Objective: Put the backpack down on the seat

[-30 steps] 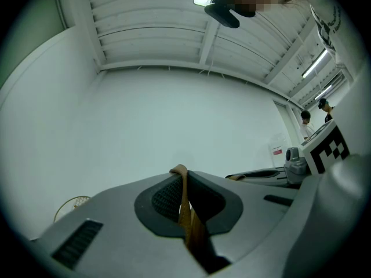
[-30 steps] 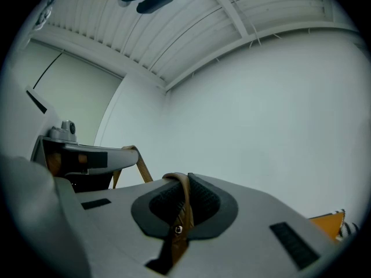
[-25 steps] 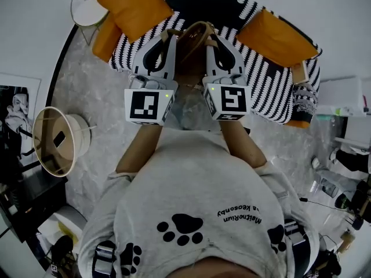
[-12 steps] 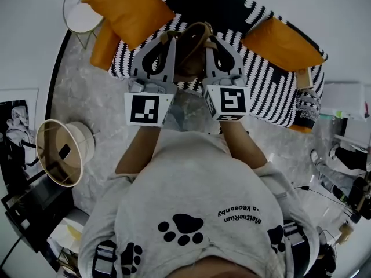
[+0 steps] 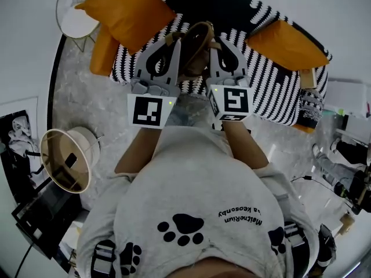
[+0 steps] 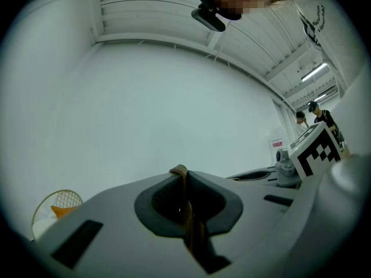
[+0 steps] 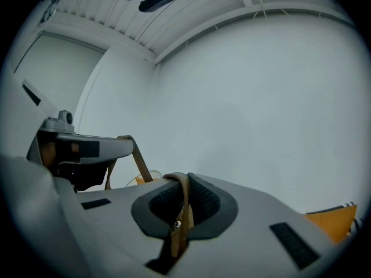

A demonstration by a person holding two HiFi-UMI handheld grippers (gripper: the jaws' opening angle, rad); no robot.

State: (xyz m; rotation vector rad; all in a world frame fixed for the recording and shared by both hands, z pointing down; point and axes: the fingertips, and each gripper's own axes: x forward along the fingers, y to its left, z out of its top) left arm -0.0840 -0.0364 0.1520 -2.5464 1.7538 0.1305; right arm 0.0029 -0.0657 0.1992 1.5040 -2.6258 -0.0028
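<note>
The brown backpack hangs between my two grippers, above the black-and-white striped sofa seat. My left gripper is shut on a tan strap, which runs up through the closed jaws in the left gripper view. My right gripper is shut on the other tan strap, with a small rivet showing between its pads. Both grippers point upward at the white wall and ceiling. Most of the bag's body is hidden behind the grippers.
Orange cushions lie at the sofa's left end and right end. A wire-frame chair stands left of the sofa. A round lamp shade sits on the floor at the left. Clutter and cables line the right.
Both grippers stay shut on the straps. The backpack and grippers have edged slightly further over the sofa, and the view has shifted a little.
</note>
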